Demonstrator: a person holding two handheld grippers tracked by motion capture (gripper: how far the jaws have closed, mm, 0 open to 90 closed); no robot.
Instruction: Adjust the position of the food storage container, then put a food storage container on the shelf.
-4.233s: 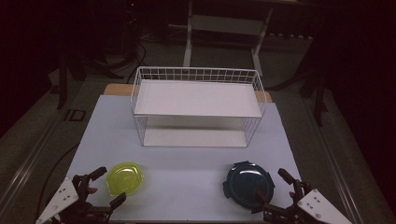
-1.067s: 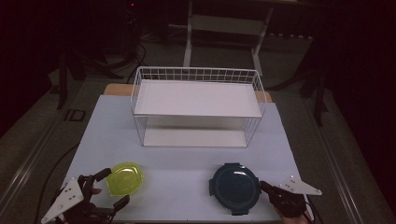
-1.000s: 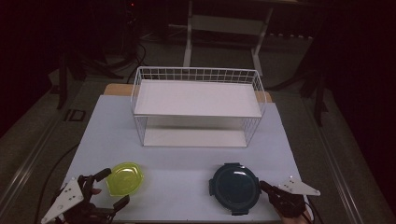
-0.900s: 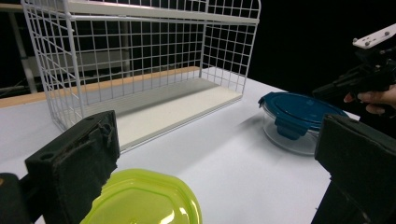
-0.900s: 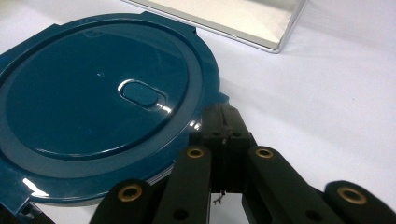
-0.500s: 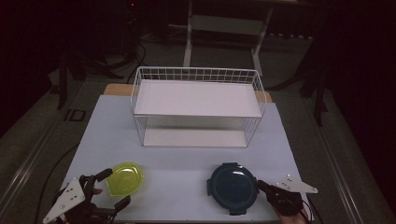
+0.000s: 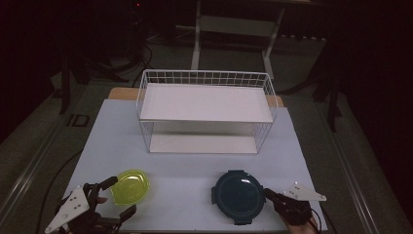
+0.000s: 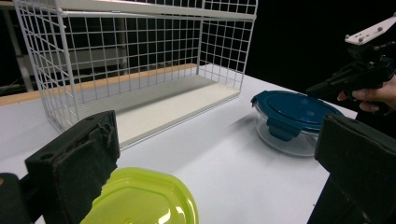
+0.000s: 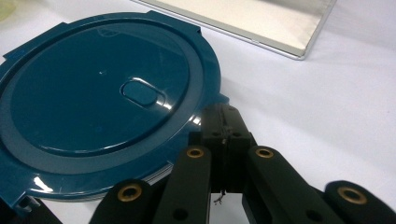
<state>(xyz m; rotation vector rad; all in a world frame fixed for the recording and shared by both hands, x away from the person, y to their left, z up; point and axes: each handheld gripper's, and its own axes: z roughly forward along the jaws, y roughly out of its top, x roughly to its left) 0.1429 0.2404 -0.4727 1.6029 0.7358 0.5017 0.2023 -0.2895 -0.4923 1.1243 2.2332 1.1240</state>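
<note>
Both grippers sit at the near edge of the white table [image 7: 195, 185]. Seen from the high view, the left gripper [image 7: 115, 199] has its jaws spread wide around the near left side of the yellow-green container [image 7: 130, 185], one jaw tip beyond it and one nearer the table edge. The left gripper view adds what the high view cannot: the container's glossy lid [image 8: 144, 200] lies low between the two black pads [image 8: 77, 170], and neither pad appears to press on it. That view also brings out the clear glass body of the blue-lidded container [image 8: 295, 122] across the table, and the right gripper [image 8: 334, 84] just past it, held in a hand [image 8: 373, 95].

From the right gripper view, the right gripper's [image 9: 224, 135] jaws are pressed together, nothing between them, their tip right at the lid's rim [image 9: 208, 100]; whether it touches the rim, I cannot tell. From above, that gripper [image 7: 269, 193] points at the right edge of the blue lid [image 7: 239, 196].

Behind both containers stands a white wire shelf rack [image 7: 204, 111], two tiers, well apart from the grippers. Its lower board shows as a pale slab in the right gripper view [image 9: 261, 18]. Around the table the floor is dark, with cables and stand legs.
</note>
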